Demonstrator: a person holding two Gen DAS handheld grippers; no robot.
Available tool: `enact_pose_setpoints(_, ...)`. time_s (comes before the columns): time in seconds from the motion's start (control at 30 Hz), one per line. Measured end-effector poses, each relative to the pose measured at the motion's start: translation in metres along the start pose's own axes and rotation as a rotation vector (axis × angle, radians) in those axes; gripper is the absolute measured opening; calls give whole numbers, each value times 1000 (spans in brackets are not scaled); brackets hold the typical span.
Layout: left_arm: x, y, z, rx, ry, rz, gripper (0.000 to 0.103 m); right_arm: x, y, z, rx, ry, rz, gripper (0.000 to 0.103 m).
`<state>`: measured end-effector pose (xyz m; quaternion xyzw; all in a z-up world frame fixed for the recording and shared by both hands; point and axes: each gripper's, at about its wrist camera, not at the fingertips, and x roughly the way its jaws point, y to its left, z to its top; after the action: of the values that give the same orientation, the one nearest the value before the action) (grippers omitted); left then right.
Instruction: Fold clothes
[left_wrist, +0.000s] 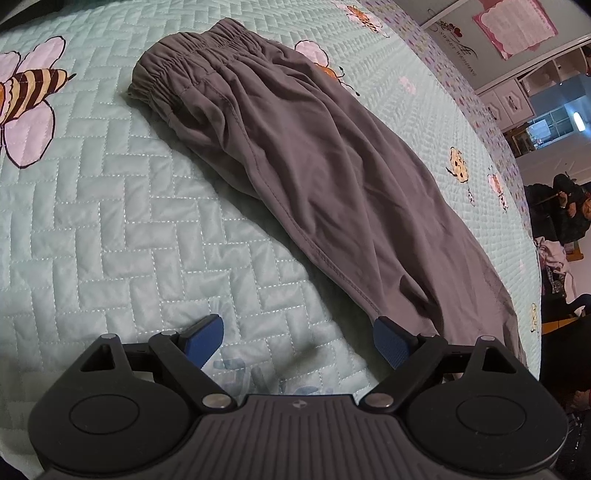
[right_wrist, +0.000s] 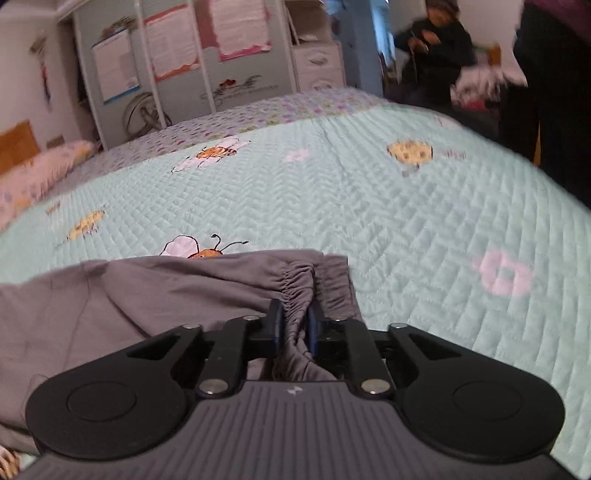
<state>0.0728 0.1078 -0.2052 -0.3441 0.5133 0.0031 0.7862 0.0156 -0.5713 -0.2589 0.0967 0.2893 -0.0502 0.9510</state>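
Right tongs (right_wrist: 295, 325) clamped on gathered elastic of grey trousers (left_wrist: 314, 166); left tongs (left_wrist: 299, 341) spread wide, holding nothing, beside the hem end. Trousers stretched lengthwise on the quilted bed (left_wrist: 110, 221), seemingly halved leg over leg, waistband far from the left tongs.

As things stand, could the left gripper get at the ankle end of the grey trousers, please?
Probably yes. The left gripper is open just beside the ankle end of the grey trousers, with only bare quilted bedspread between; its right finger already sits at the hem.
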Motion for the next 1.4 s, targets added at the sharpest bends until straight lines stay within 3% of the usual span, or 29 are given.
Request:
enact_pose_setpoints(0.2,-1,-2,-3,5,4,13,90,-9,-8,26,-26,-86,-20,10)
enact_pose_setpoints(0.3,0,-3,-5,11,3,18,92,11,-20,26,20,3,-3,12)
enact_pose_setpoints(0.37,-1,-4,-7,19,6,20,92,11,-24,22,46,-7,-10,20)
enact_pose_setpoints(0.47,-3,-2,-8,19,13,11,92,12,-30,16,85,-21,-20,42)
enact_pose_setpoints(0.63,-10,3,-12,9,13,-12,92,-23,-32,11,138,-78,-11,44)
enact_pose_setpoints(0.8,-16,9,-18,-2,6,-42,92,-74,-1,-6,149,-101,74,50)
enact_pose_setpoints(0.97,-24,16,-23,-28,-14,-78,92,-103,34,-41,397,-28,332,51)
enact_pose_setpoints(1.3,-45,36,-17,-96,-73,-157,92,-72,181,-118,804,293,718,52)
enact_pose_setpoints(1.4,-51,45,-18,-118,-82,-175,92,-61,215,-124,812,345,761,52)
